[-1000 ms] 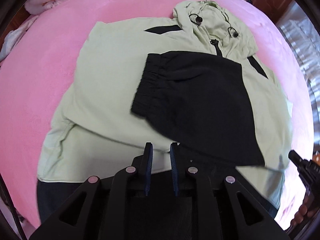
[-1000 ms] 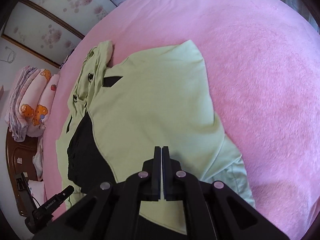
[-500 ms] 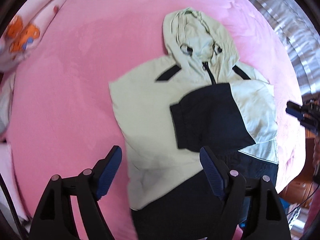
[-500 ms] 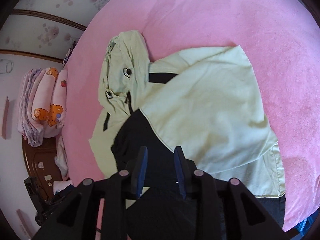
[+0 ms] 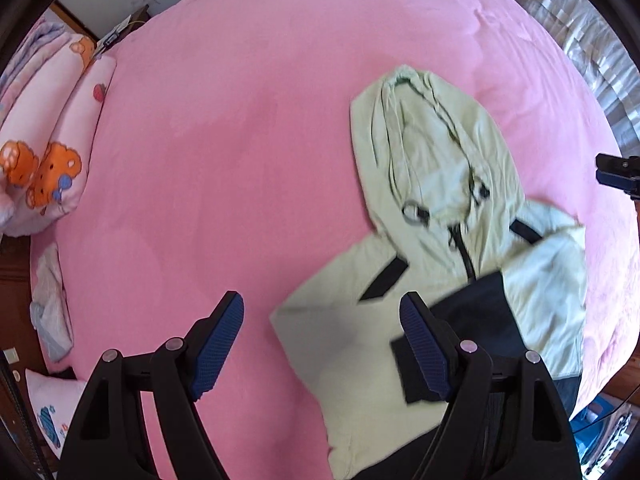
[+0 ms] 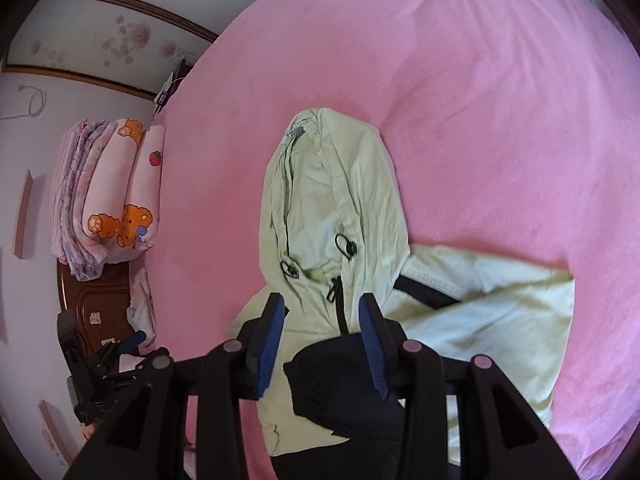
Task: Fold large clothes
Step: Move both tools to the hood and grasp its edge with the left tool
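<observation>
We hold both grippers above the pale green hooded jacket (image 5: 440, 184) on the pink bed (image 5: 240, 120); left gripper (image 5: 322, 344) jaws released, right gripper (image 6: 322, 340) jaws just opening, empty.

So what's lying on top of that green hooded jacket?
A black sleeve is folded across the front of the light green hooded jacket, with a pale green sleeve folded over beside it. They cover the chest, so the lower zipper is hidden.
</observation>
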Motion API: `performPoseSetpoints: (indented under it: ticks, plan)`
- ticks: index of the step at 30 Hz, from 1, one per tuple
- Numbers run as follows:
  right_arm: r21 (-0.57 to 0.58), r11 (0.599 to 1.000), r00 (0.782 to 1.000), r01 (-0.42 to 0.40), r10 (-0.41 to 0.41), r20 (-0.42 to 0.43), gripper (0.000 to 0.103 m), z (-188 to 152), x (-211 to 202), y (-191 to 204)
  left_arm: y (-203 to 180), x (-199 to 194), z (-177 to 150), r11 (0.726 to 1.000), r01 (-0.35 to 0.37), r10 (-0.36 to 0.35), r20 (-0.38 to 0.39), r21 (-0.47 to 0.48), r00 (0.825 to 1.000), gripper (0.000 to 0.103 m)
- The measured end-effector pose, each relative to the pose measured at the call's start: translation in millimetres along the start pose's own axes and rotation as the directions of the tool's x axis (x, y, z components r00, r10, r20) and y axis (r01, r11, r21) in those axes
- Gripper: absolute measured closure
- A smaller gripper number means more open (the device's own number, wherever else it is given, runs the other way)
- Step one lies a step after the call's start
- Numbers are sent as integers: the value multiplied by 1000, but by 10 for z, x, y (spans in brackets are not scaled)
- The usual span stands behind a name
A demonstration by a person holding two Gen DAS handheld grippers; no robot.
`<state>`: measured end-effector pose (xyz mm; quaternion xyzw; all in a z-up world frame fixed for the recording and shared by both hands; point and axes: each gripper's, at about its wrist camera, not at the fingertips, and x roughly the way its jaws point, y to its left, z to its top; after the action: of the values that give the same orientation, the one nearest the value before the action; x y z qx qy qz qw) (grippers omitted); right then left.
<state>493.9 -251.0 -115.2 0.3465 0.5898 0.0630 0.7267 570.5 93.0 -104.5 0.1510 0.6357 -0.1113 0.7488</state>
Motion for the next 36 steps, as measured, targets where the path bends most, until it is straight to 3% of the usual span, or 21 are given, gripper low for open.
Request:
performPoseSetpoints:
  ticks: [3,6,9,14,20,25,29,32,34,36]
  plan:
    - [30,996,996,85,-85,18,64,384,161,-69,-24,108,374,1000,0,0,12,-22,1000,24]
    - [-3,996,995,89,-89,43,64,742,333,-99,-43,303,693,998,2,0,31,-67,1000,24]
    - [-60,991,988,117,-110,107,64,1015,495,-85,-47,571,975,990,65,-53,94,-127,994,24]
    - [-104,994,986,20,-2,165,64,1284,857,-178,40,1103,1244,959,180,-128,234,-220,964,24]
    - [-170,985,976,-23,59,210,64,1367,1377,-403,61,1904,1316,925,281,-202,293,-258,935,24]
    - [-191,982,981,9,29,194,65,1371,1781,-644,-84,2370,1238,910,340,-251,335,-239,908,24]
    - [-161,981,972,-109,139,188,65,1344,1983,-842,-151,2549,1260,889,388,-273,397,-244,876,24]
    - [-181,969,961,-170,204,187,66,1388,2045,-842,-151,2591,1369,859,439,-308,420,-261,853,36]
    - [-195,964,960,-179,214,180,79,1451,2099,-807,-134,2645,1467,824,486,-352,407,-292,843,48]
    - [-219,962,967,-163,199,156,84,1497,2171,-744,-149,2694,1544,792,518,-387,391,-323,835,72]
